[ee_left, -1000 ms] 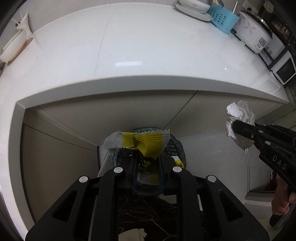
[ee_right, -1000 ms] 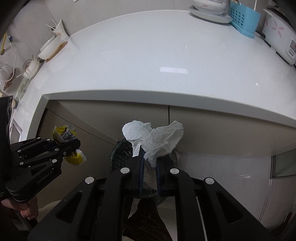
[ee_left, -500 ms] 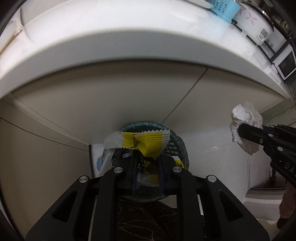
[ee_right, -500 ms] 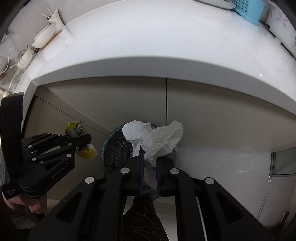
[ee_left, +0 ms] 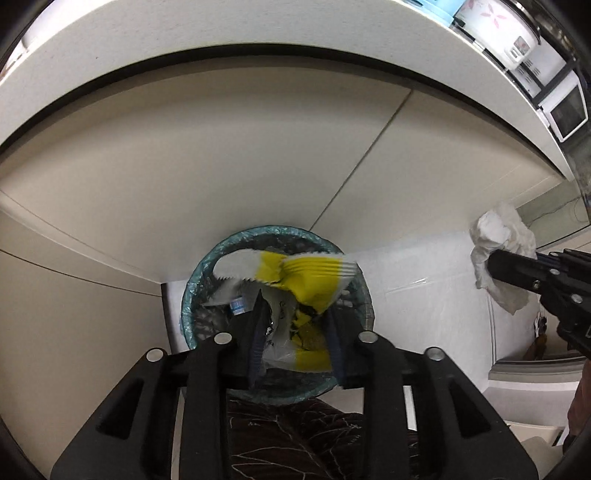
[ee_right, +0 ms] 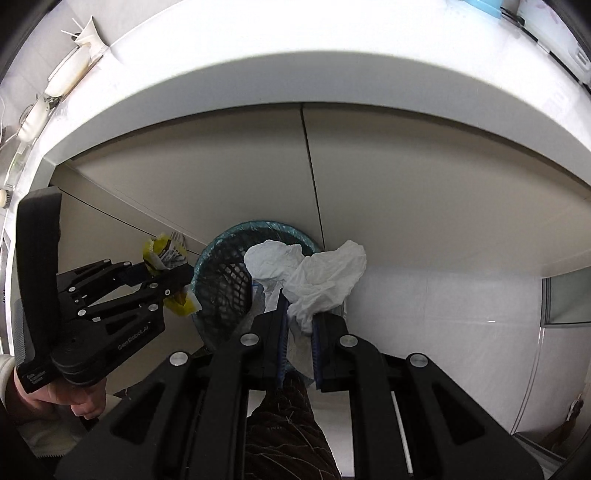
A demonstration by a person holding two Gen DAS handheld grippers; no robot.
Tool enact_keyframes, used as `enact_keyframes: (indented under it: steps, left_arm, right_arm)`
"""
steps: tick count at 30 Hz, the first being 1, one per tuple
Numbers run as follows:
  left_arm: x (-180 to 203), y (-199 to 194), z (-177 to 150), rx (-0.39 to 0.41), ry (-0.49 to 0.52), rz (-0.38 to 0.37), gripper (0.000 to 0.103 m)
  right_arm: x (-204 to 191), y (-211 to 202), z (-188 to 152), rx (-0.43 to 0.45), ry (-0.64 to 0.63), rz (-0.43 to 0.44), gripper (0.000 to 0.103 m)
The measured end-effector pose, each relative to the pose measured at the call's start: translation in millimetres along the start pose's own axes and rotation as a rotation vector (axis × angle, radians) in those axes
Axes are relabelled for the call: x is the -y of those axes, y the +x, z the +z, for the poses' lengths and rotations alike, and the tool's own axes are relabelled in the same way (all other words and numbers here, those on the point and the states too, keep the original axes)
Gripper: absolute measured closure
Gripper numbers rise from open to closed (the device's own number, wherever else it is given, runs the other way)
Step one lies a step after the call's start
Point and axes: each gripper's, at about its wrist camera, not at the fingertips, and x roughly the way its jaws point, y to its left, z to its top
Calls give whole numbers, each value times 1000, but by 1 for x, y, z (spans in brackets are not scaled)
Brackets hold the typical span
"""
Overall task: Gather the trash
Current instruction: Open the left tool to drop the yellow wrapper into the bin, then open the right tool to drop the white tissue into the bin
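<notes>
A yellow and white snack wrapper [ee_left: 306, 277] hangs blurred between the fingers of my left gripper [ee_left: 295, 306], whose jaws are opening; the pads stand apart from it. Directly below is a round mesh trash bin [ee_left: 207, 266] with a teal liner and some litter inside. My right gripper [ee_right: 299, 310] is shut on a crumpled white tissue [ee_right: 321, 273], held over the bin's [ee_right: 221, 273] right rim. In the right wrist view the left gripper [ee_right: 173, 273] is at the left with the wrapper [ee_right: 166, 251]. The left wrist view shows the tissue [ee_left: 498, 236] at the far right.
The bin stands on pale floor tiles against beige cabinet doors [ee_left: 258, 166], under an overhanging white counter [ee_right: 295, 74]. A rice cooker [ee_left: 498, 33] and a microwave [ee_left: 565, 110] sit at the top right. A leg in dark patterned trousers [ee_right: 284, 424] is close below. A hand [ee_right: 85, 402] grips the left tool.
Both grippers have sunk below the counter edge, closer to the bin. The left jaws have spread and the wrapper has come loose between them. The right gripper still clamps the tissue.
</notes>
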Motion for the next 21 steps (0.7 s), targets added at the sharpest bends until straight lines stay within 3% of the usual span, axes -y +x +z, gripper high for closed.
enact_keyframes:
  steps: [2, 8, 11, 13, 16, 21]
  left_arm:
    - [-1, 0, 0, 1, -1, 3, 68]
    - [-4, -2, -4, -1, -21, 4, 42]
    - [-11, -5, -5, 1, -43, -4, 36]
    - [-16, -8, -5, 14, -61, 10, 24]
    - [-25, -16, -6, 26, -93, 12, 15]
    - [-39, -27, -7, 48, -119, 43, 6]
  right_arm:
    - [-2, 3, 0, -7, -1, -1, 93]
    - [-10, 16, 2, -27, -8, 3, 93]
    - [-7, 16, 1, -32, -15, 6, 93]
    - [-11, 18, 3, -35, -20, 6, 93]
    - [-14, 20, 6, -38, -31, 9, 93]
    - [-23, 31, 4, -38, -62, 24, 93]
